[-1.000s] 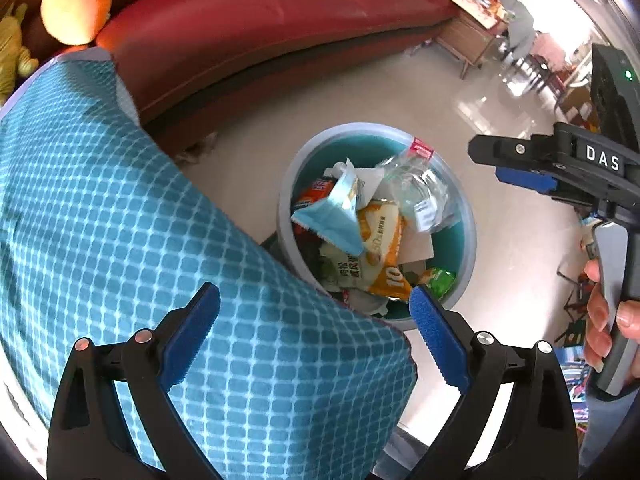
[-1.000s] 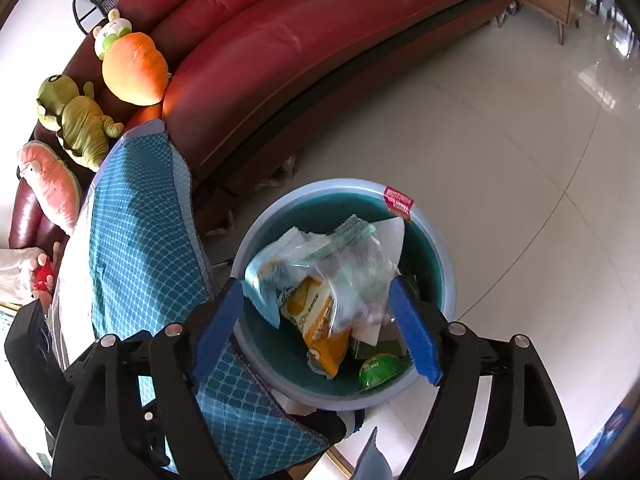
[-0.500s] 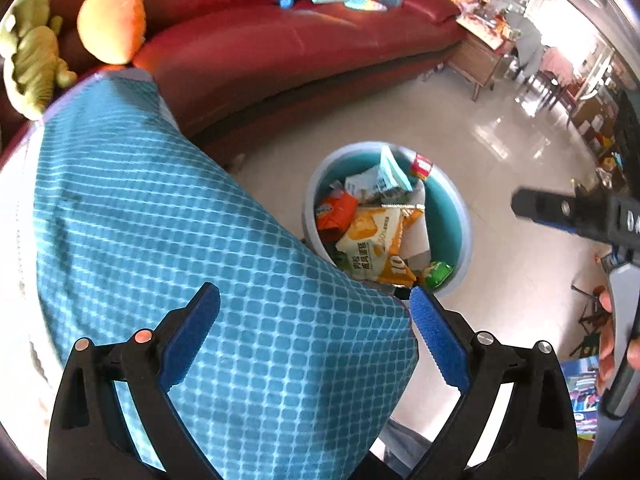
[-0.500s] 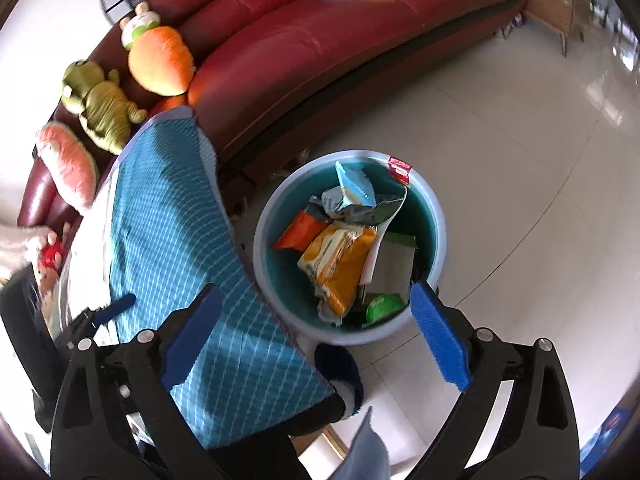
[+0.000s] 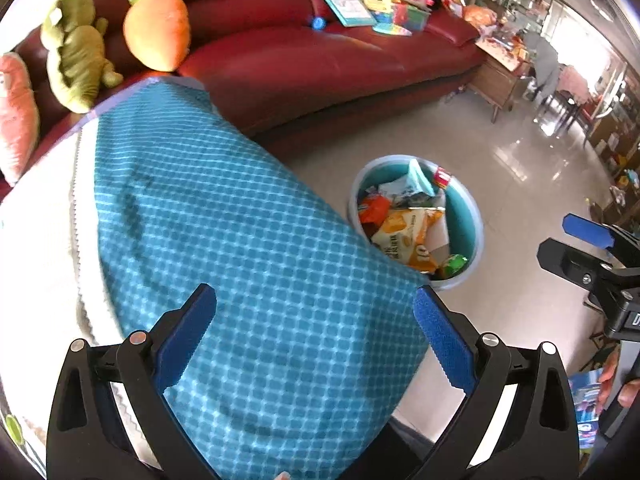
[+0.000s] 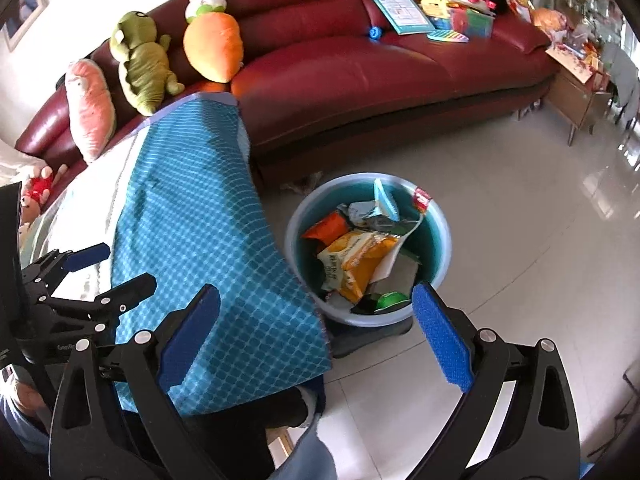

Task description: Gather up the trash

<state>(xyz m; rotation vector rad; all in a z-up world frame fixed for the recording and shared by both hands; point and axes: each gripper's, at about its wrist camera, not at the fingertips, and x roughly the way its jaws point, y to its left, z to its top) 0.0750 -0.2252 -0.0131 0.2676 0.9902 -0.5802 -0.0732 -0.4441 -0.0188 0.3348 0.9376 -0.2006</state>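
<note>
A round pale-blue trash bin (image 5: 470,216) (image 6: 440,224) stands on the tiled floor beside the table, filled with wrappers, among them a yellow snack bag (image 5: 404,236) (image 6: 352,256) and an orange packet (image 6: 326,226). My left gripper (image 5: 316,334) is open and empty above the blue checked tablecloth (image 5: 240,260); it also shows in the right wrist view (image 6: 108,268). My right gripper (image 6: 316,330) is open and empty, above and in front of the bin; it shows at the right edge of the left wrist view (image 5: 576,244).
A red leather sofa (image 6: 360,68) runs behind the bin, with plush toys (image 6: 212,48) on the left and books and toys (image 6: 440,12) on the right. A wooden side table (image 6: 576,96) stands at the sofa's end. The tablecloth (image 6: 192,232) hangs next to the bin.
My right gripper let go of the clear and blue wrappers into the bin and opened. Both grippers have pulled up and back, so the bin looks smaller and farther.
</note>
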